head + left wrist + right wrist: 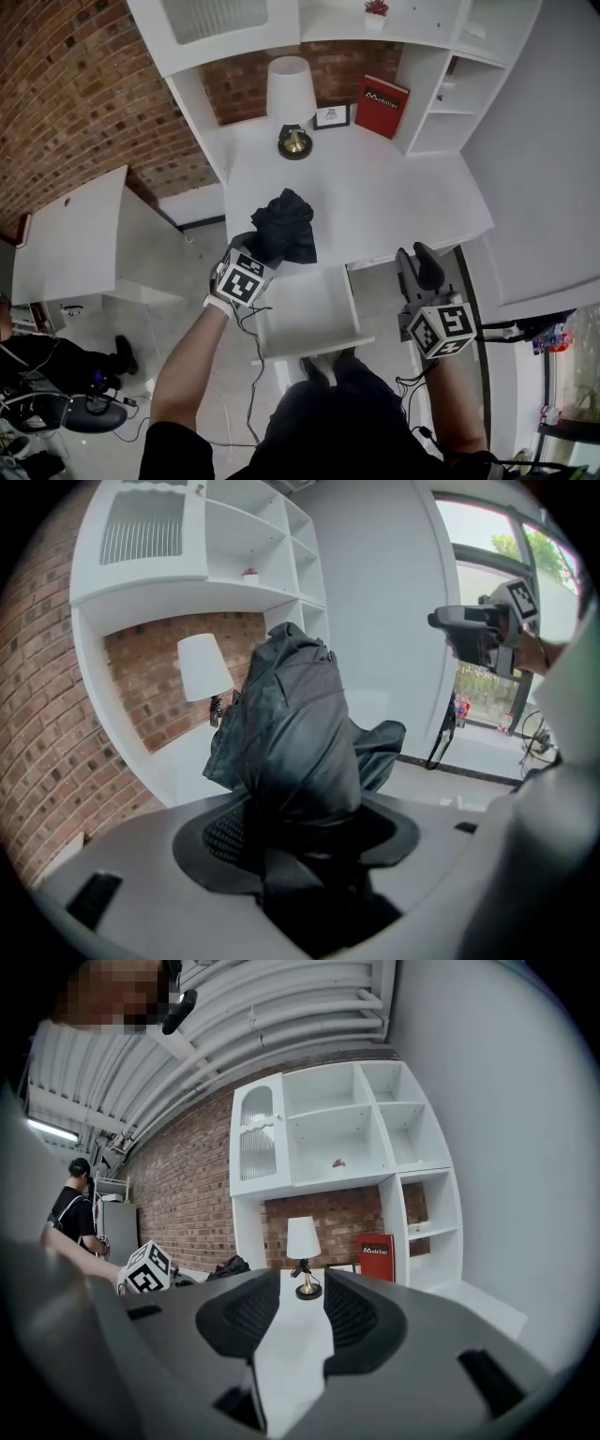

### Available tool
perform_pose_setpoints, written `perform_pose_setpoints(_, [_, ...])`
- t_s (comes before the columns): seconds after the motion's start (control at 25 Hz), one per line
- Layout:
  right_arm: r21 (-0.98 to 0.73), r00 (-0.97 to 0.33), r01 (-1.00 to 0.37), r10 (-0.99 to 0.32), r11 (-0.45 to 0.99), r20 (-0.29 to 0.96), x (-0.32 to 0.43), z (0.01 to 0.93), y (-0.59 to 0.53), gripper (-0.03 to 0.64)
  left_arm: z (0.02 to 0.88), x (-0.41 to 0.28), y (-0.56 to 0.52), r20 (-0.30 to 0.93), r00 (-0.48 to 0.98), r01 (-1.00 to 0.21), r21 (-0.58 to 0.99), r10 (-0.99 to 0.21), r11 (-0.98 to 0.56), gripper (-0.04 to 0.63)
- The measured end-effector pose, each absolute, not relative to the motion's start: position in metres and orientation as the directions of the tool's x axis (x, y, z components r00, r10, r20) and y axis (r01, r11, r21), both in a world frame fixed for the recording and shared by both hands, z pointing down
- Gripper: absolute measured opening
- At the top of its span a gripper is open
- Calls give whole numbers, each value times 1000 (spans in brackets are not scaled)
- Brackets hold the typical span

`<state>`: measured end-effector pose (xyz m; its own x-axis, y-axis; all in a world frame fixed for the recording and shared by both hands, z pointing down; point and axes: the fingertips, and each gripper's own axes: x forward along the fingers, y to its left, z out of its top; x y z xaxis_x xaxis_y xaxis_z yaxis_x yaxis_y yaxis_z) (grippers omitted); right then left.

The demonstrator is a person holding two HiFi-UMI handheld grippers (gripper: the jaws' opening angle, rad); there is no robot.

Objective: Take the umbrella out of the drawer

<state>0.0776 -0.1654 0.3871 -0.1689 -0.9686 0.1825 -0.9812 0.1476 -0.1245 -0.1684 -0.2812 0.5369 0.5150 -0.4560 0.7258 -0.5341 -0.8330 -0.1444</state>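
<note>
A black folded umbrella hangs bunched over the front edge of the white desk, above and left of the open white drawer. My left gripper is shut on its lower end. In the left gripper view the umbrella fills the space between the jaws of the left gripper. My right gripper hovers right of the drawer, open, with nothing between its jaws. In the right gripper view, desk top shows through the gap of the right gripper. No object shows inside the drawer.
On the desk's back stand a white lamp, a small picture frame and a red book. White shelves rise at the right. A low white cabinet stands left. A person stands far left.
</note>
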Motion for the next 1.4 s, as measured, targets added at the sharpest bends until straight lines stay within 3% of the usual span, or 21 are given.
perform_pose_setpoints(0.48, [-168,-238,-965,-942,202,235,93,427,-242,141,606,-155,-359,822,368,-469,-240,-434,-850,273])
perform_pose_setpoints(1.4, [-109,-289,-957,-903,268,316,127,473,-335,140,721,-148,-434,950,146,-401,-198,-275,-894,279])
